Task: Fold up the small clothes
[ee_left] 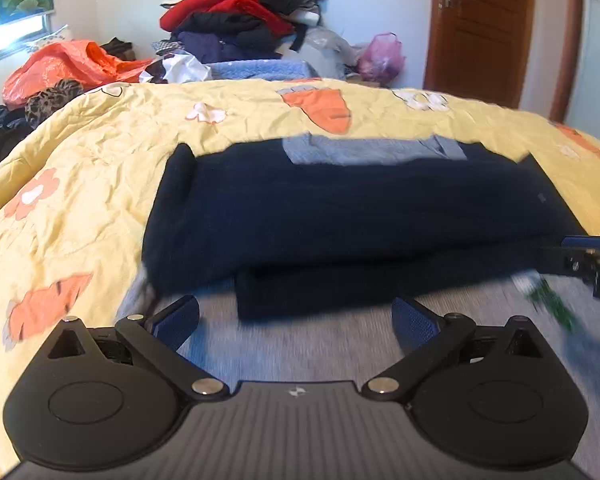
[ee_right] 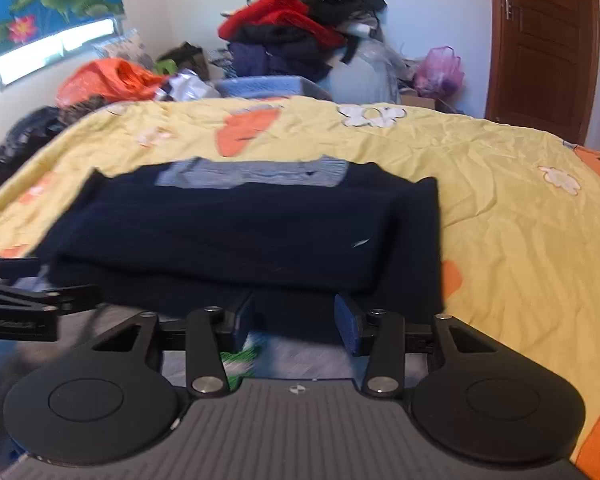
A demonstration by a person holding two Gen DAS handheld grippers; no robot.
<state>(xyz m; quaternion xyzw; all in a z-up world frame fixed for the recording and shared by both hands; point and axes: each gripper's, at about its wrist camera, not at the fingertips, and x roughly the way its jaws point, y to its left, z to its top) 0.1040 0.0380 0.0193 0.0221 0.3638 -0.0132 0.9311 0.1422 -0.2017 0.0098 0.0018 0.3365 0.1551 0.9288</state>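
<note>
A small garment lies on the yellow flowered bedspread (ee_left: 100, 152). Its dark navy part (ee_left: 340, 208) is folded over itself, with a grey-blue striped patch (ee_left: 372, 150) at the far edge. A grey striped layer with a green print (ee_left: 324, 344) lies under its near edge. My left gripper (ee_left: 296, 320) is open wide, just short of the navy fold, holding nothing. My right gripper (ee_right: 296, 320) is open at the garment's near edge (ee_right: 260, 240), with the green print (ee_right: 240, 358) between its fingers. Each gripper shows at the other view's edge.
A tall pile of red, black and purple clothes (ee_left: 240, 12) stands beyond the bed's far side, with an orange bag (ee_left: 68, 64) and a pink bag (ee_left: 380, 56). A brown door (ee_left: 480, 28) is at the far right. Bedspread lies bare to either side of the garment.
</note>
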